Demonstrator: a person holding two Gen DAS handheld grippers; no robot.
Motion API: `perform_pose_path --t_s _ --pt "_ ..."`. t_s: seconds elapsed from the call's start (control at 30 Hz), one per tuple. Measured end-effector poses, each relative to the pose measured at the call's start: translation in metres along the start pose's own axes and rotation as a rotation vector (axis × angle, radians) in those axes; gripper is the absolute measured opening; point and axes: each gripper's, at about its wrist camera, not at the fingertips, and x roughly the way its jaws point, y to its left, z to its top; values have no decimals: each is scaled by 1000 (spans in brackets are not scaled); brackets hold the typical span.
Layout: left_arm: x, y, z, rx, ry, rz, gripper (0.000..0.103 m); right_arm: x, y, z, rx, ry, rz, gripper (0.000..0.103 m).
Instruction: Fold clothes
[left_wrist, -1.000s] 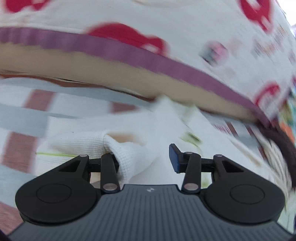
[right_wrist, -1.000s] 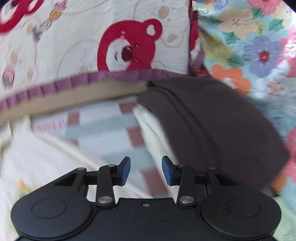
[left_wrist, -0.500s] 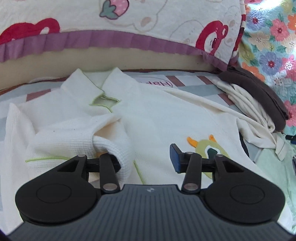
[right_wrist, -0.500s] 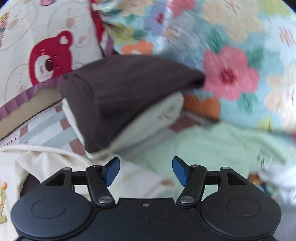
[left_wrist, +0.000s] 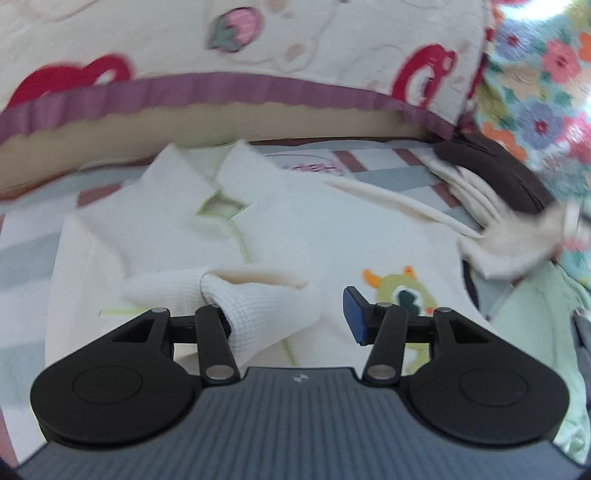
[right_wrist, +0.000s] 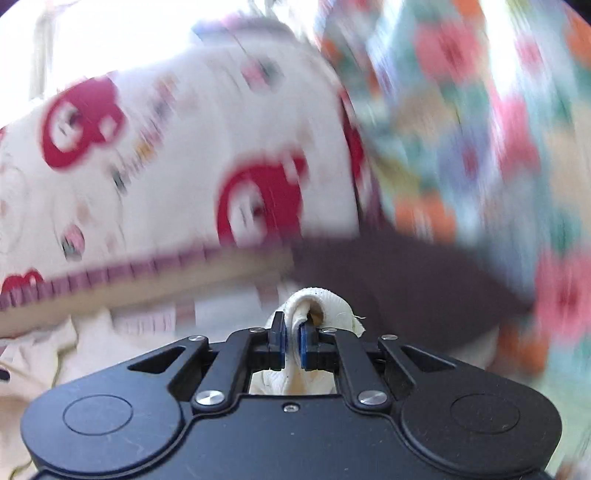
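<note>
Starting at our right claw (right_wrist: 291, 341), its blue pads are closing on a bunched roll of cream waffle-knit cloth (right_wrist: 317, 306), which bulges just above and behind the fingers; from the left wrist view this looks to be the cuff of the right sleeve (left_wrist: 513, 240), drawn out to the far right of the garment. Our left claw (left_wrist: 286, 314) stands at a middling width with its jaws opening: the right blue pad (left_wrist: 354, 314) is bare, while a fold of the left sleeve (left_wrist: 258, 299) drapes over the left finger, so it rests there rather than being pinched. Beyond both claws the cream waffle-knit collared shirt with a green monster patch (left_wrist: 332, 229) lies face up on the striped bed sheet (left_wrist: 29, 251), collar at the far side, hem towards us, so its long axis runs near to far and the sleeves stretch left and right across it. The move we judge to be next turns on that: the right sleeve lies out to the right of the body, so the right claw must carry it leftwards over the chest, while the left claw sits nearer the left edge. Farther out, a dark brown folded garment (right_wrist: 406, 273) lies beside the cartoon-bear quilt with a purple ruffle (left_wrist: 221, 88) and a floral cover (right_wrist: 480, 129).
</note>
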Motion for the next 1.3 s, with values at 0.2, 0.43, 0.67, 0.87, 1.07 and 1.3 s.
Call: perform_pose_path --t_s 0.2,0.43,0.67,0.87,1.07,1.3 --pt "43 -33 55 260 -83 -3 59 26 0 81 -127 -93 -77 9" --pt "150 -62 87 332 -63 -15 59 110 -52 91 -125 75 -290 9" --pt "214 -85 90 250 -15 -22 60 158 -149 42 258 187 -425 21" --pt "217 -89 88 296 13 54 60 125 -145 31 277 136 -227 44" --pt "206 -89 92 289 14 76 60 136 -101 3 71 283 -34 44" --pt "192 -84 86 258 6 66 60 198 -73 6 -65 333 -264 44"
